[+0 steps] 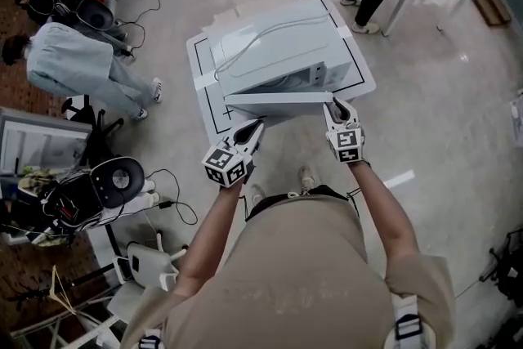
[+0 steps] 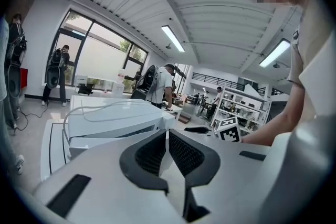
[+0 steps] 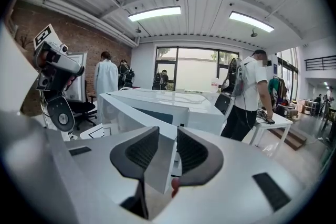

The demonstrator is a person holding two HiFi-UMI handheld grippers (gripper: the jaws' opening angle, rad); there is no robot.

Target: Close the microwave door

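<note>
So the microwave (image 1: 278,49) sat on a white table (image 1: 365,78) with its door (image 1: 278,102) swung wide open, sticking out toward the person. The right gripper (image 1: 337,107) was at the far free end of that door, and its own view showed the jaws partly closed with the door's thin edge pinched between the pads. Makes sense to me: grab the end furthest from the hinge and you get the most leverage to swing it shut.

The left gripper (image 1: 255,127) had its jaws pretty much together with nothing in them. It sat just beside the door's outer face, nearer the hinge side. I couldn't tell if it was actually touching. My guess is it was there as a backup, to push on the flat panel or steady things, not to hold anything.

The door was nowhere near latched, so the closing swing hadn't really happened yet. Other people were standing around the room, well clear of the table.
</note>
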